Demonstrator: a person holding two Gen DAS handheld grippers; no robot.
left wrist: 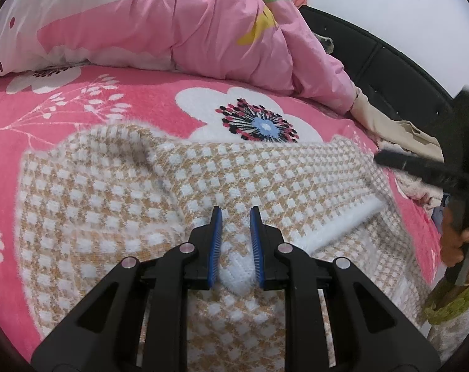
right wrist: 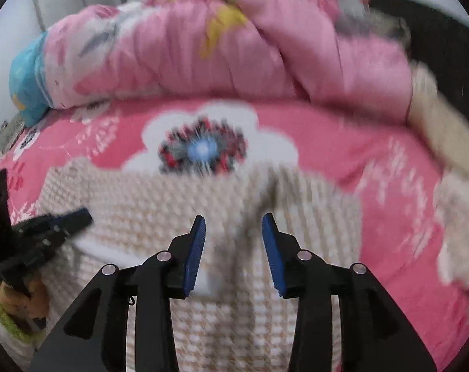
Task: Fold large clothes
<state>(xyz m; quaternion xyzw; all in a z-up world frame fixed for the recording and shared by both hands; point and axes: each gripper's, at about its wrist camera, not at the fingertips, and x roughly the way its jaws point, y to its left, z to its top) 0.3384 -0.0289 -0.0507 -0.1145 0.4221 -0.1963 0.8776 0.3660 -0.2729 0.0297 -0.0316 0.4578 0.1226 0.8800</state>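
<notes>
Left wrist view: the tan-and-white checked knit garment (left wrist: 178,192) lies spread on the pink floral fleece bedspread (left wrist: 135,99), w/ a fold ridge running across its upper left. The left gripper (left wrist: 235,214) sits low over the garment near its white ribbed trim band (left wrist: 336,226); a bunch of white knit sits between the blue-padded fingers (left wrist: 215,241), jaws narrowed and pinching that fabric. A crumpled pink flower-print quilt (left wrist: 185,21) is heaped at the back of the bed. A beige cloth (left wrist: 389,127) lies at the right, next to the black padded headboard (left wrist: 386,62). The right gripper (left wrist: 386,156) reaches in from the right edge, tip near the garment's right border.

Right wrist view: badly motion-blurred. The right gripper's blue pads stand apart, jaws open, nothing between them, above the garment. The left gripper shows at the left edge, over the garment's left part. Bedspread and quilt lie beyond.
</notes>
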